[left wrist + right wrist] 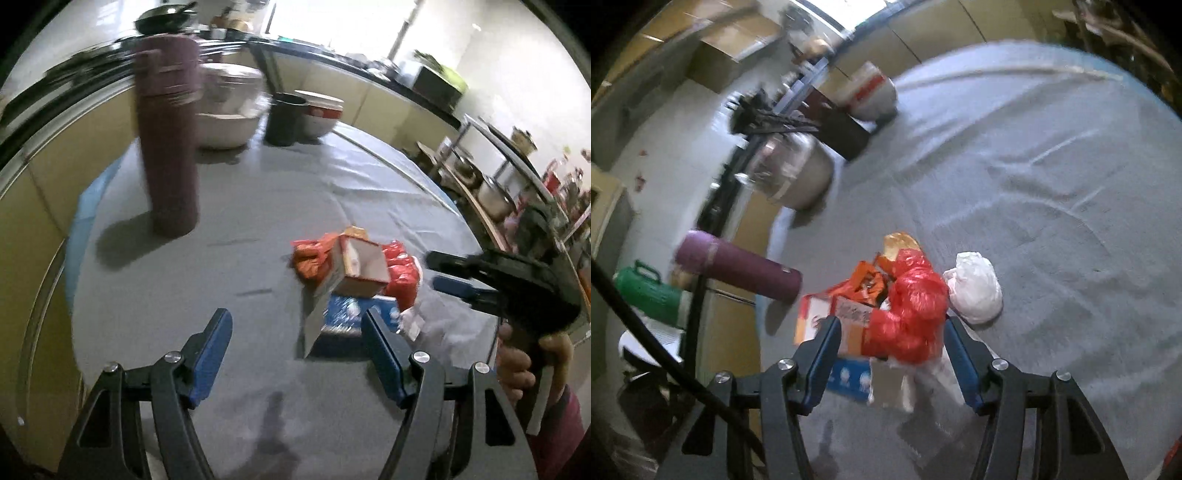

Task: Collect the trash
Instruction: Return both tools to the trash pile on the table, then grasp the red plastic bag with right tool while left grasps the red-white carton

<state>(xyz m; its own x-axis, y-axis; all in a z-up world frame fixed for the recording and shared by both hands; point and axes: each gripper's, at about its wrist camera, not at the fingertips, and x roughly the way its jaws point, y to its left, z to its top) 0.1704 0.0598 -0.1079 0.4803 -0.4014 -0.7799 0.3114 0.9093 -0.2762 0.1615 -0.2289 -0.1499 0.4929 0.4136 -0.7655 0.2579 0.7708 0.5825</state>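
Grey cloth covers the round table [258,206], where your trash pile [354,273] of crumpled red wrappers and torn cartons sits near its right edge. Both the left gripper [297,332] and right gripper [890,336] are spread wide, empty; you seem mid-approach, so next close on the red bag [912,317].

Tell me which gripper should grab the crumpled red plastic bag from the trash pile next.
Right. The right gripper is open with the crumpled red plastic bag already between its fingers. The left gripper, also open, faces bare grey tablecloth, with the pile off to its right.
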